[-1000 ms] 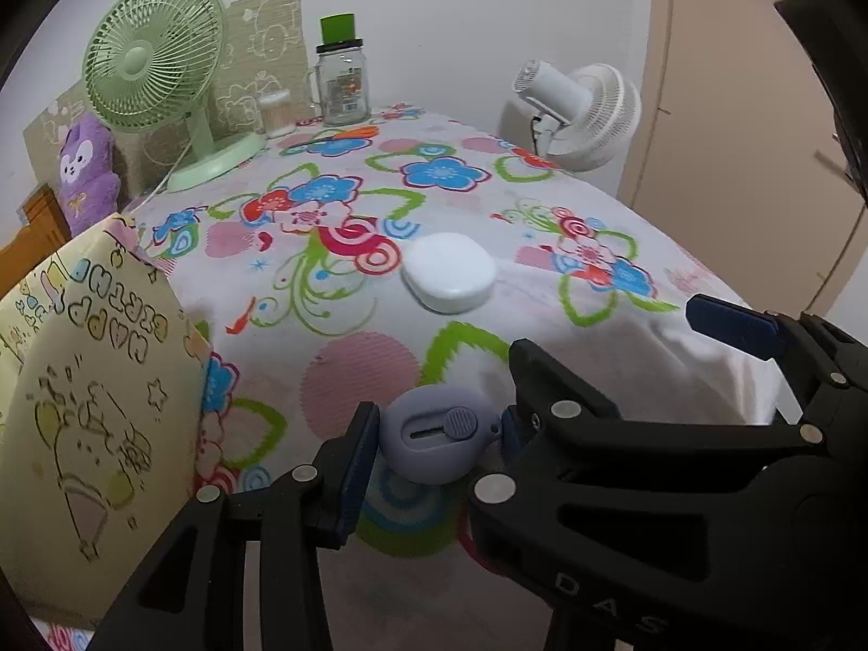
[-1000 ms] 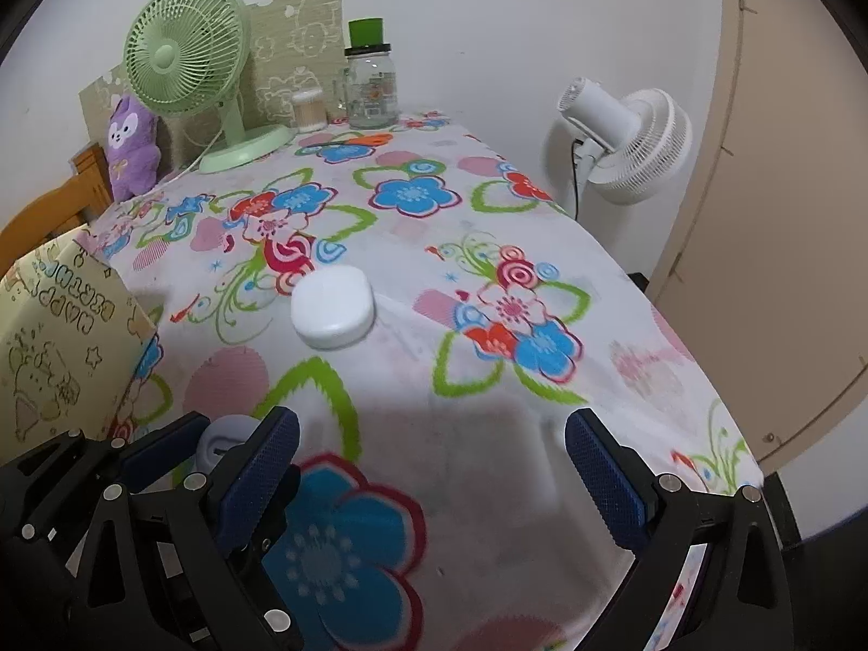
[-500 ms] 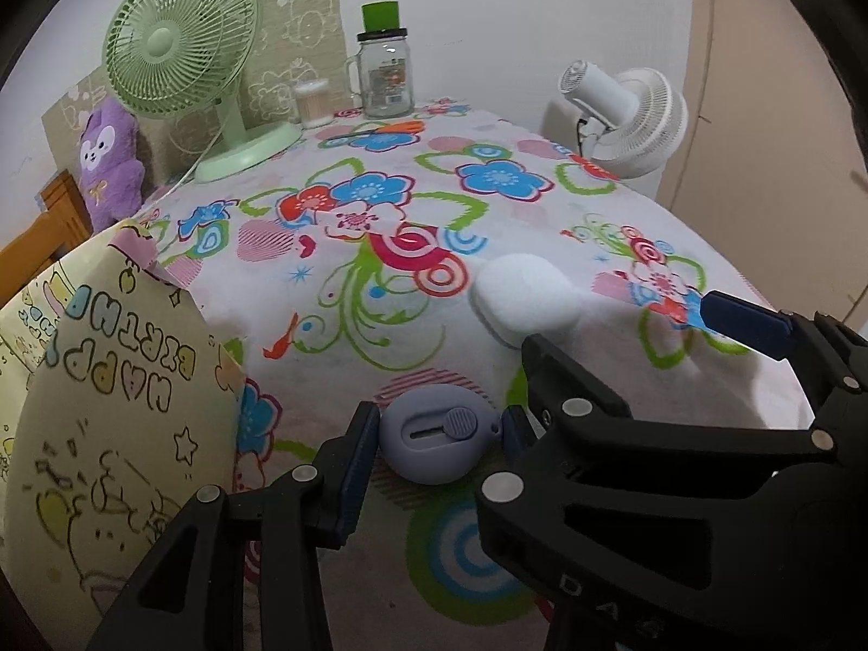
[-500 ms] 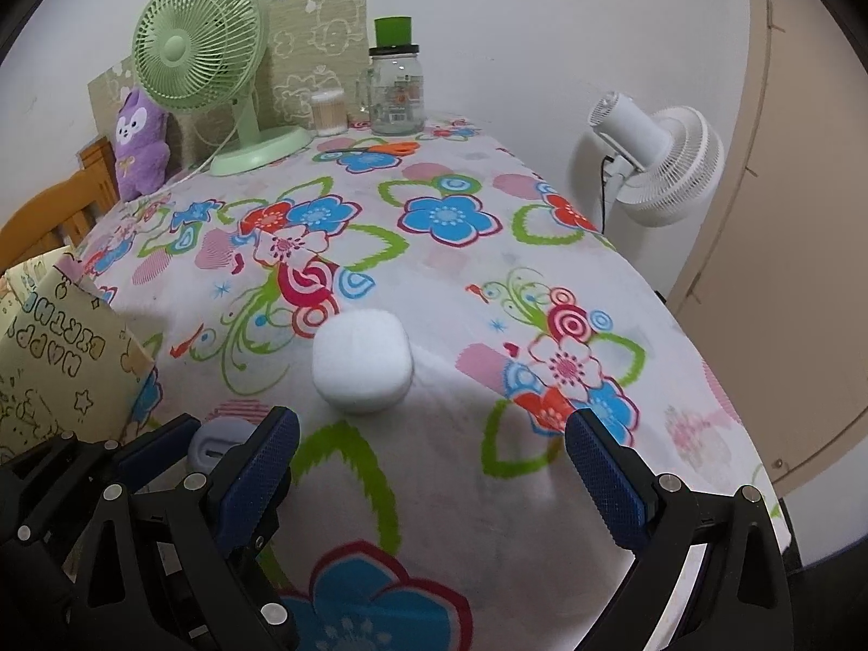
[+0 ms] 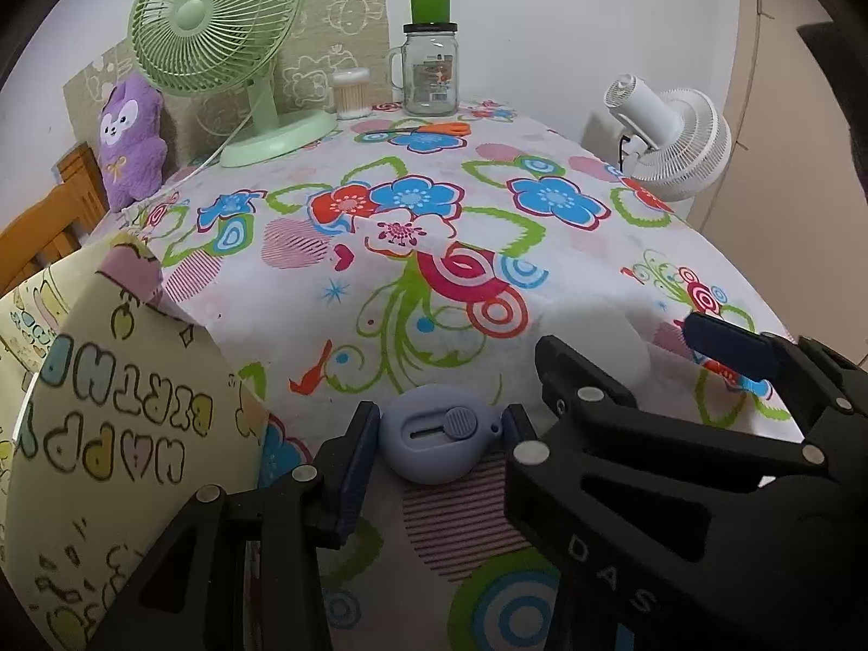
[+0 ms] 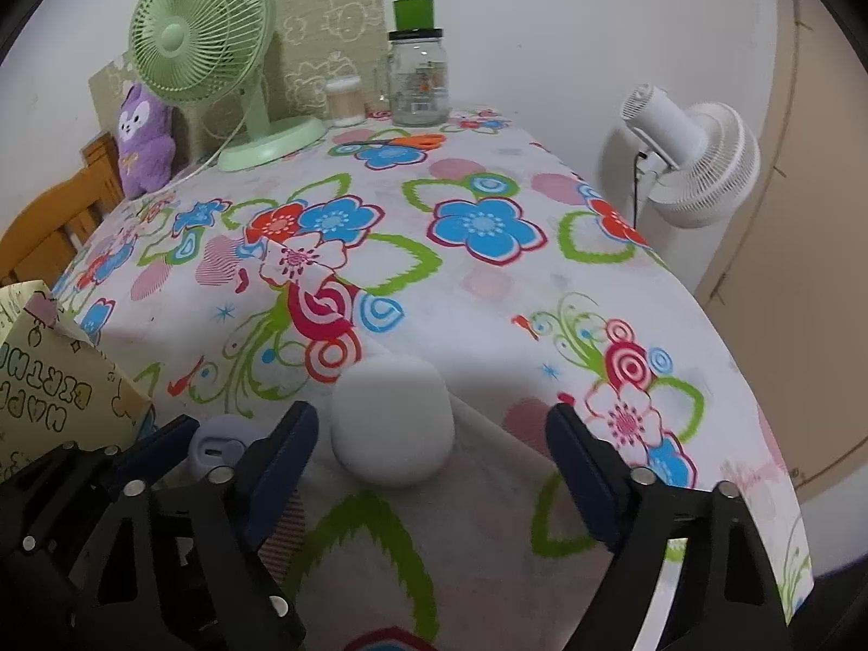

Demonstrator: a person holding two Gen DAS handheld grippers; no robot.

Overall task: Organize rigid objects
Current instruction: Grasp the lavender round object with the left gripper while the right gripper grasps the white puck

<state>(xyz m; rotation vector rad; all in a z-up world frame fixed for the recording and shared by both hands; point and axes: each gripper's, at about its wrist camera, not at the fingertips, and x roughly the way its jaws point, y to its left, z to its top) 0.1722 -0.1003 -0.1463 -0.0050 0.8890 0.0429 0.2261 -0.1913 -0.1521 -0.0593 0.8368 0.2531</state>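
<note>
Leftmost, a yellow gift bag printed with "HAPPY BIRTHDAY" stands at the near left edge of the desk, which wears a flowered cloth. Behind it, a wooden chair back and a purple plush toy sit against the wall. Next right, far end of the desk: a green desk fan, a small tub of cotton swabs, a glass mason jar with a green cap, and orange-handled scissors lying flat in front of the jar.

Near centre, the left gripper holds a lavender utility cutter; its fingers stand narrow, pads pressing the cutter on both sides, slider face up. Whether the cutter touches the cloth, I cannot tell.

Just right of it, the right gripper straddles a white rounded case that rests on the cloth near the front of the desk. Its fingers stand wide and have just been closing; the case lies between them, nearer the left pad, with a clear gap to the right pad. No contact visible on either side.

Far right, beyond the desk edge, a white fan stands by a beige door.
</note>
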